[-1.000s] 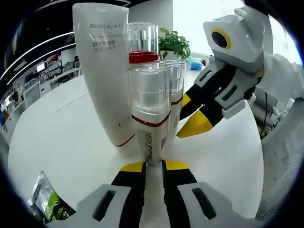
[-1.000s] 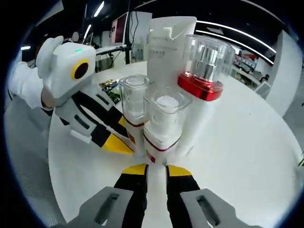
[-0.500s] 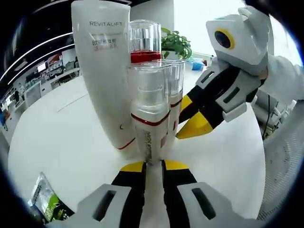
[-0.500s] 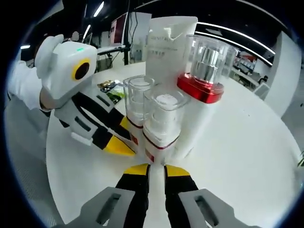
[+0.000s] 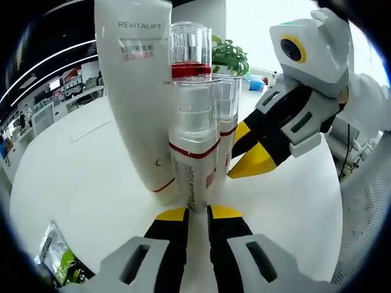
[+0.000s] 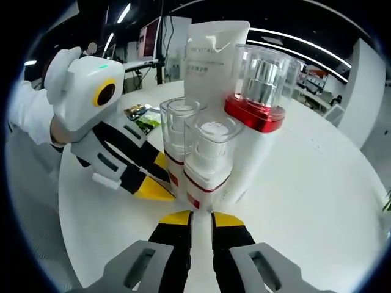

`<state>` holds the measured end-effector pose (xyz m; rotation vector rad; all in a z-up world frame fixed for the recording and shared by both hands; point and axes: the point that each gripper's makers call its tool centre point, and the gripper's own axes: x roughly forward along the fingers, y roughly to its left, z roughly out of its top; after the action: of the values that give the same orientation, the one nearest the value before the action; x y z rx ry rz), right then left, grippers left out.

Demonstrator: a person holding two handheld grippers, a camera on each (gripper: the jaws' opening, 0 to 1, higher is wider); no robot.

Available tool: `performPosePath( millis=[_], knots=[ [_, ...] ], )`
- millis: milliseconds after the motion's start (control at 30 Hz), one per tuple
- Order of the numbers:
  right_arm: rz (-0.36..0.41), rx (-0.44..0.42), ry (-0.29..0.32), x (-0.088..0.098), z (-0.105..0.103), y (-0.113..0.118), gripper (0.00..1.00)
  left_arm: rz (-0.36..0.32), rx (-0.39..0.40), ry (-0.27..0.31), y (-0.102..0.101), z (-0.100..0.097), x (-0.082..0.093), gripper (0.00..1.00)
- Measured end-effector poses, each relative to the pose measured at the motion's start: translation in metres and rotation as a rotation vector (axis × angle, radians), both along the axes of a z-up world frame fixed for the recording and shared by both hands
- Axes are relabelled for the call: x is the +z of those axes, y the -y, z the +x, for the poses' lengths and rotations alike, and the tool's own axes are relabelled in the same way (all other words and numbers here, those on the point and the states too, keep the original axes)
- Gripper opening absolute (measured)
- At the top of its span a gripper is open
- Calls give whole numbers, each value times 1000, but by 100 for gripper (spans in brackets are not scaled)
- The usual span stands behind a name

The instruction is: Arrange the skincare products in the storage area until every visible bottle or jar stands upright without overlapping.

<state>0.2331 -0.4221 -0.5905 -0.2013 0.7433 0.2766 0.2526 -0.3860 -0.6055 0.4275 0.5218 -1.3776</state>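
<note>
Left gripper (image 5: 197, 213): jaws nearly pressed together w/ a thin gap, tips at the foot of the near pump bottle (image 5: 193, 143), not clearly pinching it. Right gripper (image 6: 200, 218): same, jaws almost closed, tips at the base of a second pump bottle (image 6: 209, 160) from the opposite side.

Landmark = tall white tube (image 5: 135, 91), upright on white table (image 5: 67, 165). Both pump bottles stand just in front of it, touching or nearly; red-collared bottle (image 5: 190, 52) beside/behind it. All four look upright, tightly bunched.

Step, by my read: final nudging/checking of the cluster. Next move calls for backing off gently w/o tipping, or spacing them slightly.

Pose: both grippers low, angled toward the tube from opposite sides; gloved hand (image 6: 33, 104) behind the left one. Green sachet (image 5: 58, 256) lies near table edge, well apart from the tube.
</note>
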Motion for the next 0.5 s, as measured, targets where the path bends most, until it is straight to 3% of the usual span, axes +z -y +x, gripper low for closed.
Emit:
performPosePath(
  millis=[500],
  knots=[
    [1,-11,-13,0,0,-1,6,1,-1,-2,-2,0,1,8]
  ],
)
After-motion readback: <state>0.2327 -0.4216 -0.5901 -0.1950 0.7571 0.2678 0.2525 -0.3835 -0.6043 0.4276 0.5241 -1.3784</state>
